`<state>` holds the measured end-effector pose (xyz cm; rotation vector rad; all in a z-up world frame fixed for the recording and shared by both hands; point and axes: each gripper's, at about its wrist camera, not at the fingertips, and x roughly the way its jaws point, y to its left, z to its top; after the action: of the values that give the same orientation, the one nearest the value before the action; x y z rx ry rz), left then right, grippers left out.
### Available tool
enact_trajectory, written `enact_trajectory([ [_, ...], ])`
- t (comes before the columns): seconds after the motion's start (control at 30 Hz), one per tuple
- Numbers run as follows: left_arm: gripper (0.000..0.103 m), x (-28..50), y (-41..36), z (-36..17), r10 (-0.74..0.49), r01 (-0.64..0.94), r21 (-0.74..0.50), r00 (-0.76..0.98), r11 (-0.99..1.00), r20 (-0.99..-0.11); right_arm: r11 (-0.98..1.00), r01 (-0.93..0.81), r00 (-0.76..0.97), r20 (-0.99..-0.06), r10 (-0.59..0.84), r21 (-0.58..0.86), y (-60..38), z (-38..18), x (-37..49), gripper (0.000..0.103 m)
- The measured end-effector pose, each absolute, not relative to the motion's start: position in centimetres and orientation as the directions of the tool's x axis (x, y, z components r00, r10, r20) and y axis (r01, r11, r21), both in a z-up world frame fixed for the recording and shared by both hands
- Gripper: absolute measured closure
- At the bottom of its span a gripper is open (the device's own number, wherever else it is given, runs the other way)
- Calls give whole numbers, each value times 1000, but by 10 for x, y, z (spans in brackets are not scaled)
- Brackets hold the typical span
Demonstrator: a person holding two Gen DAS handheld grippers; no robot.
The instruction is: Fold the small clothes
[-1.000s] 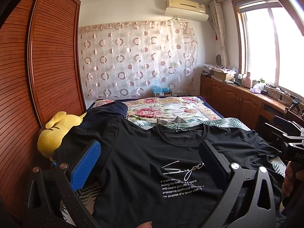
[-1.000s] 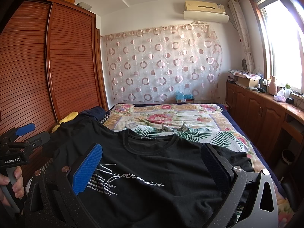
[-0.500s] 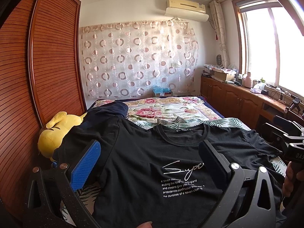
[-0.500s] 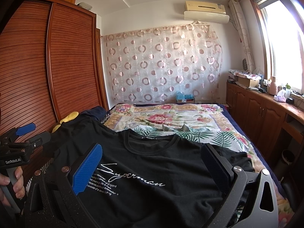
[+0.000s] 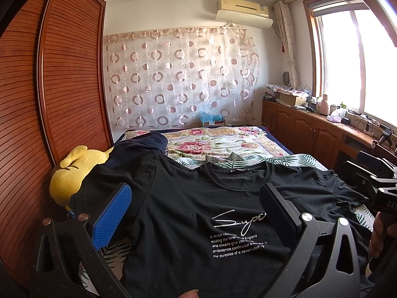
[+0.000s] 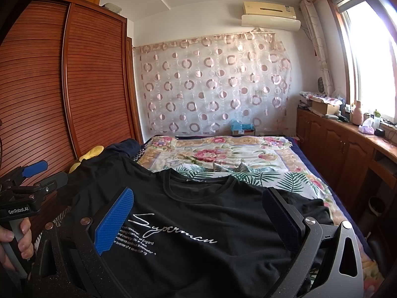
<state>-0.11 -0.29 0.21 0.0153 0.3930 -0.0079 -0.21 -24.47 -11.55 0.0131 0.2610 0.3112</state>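
A black T-shirt (image 5: 188, 213) with white script print lies spread face up on the bed, collar toward the far end; it also shows in the right wrist view (image 6: 211, 213). My left gripper (image 5: 193, 203) is open and empty, held above the shirt's left half. My right gripper (image 6: 198, 211) is open and empty above the shirt's right half. The right gripper's body shows at the right edge of the left wrist view (image 5: 379, 188); the left gripper's body shows at the left edge of the right wrist view (image 6: 24, 193).
A yellow plush toy (image 5: 72, 176) and a dark navy garment (image 5: 144, 141) lie at the bed's left side by the wooden wardrobe (image 5: 49, 99). A floral quilt (image 5: 211, 144) covers the far bed. A cluttered wooden counter (image 5: 322, 121) runs along the right under the window.
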Motion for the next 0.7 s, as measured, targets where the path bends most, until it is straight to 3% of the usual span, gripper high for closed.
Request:
enact_trajectory([
  [0.7,0,4,22,-5,-4,1,-7,898,1000,-440,937,-347,890,-298,346,53,-241,-125,11,0],
])
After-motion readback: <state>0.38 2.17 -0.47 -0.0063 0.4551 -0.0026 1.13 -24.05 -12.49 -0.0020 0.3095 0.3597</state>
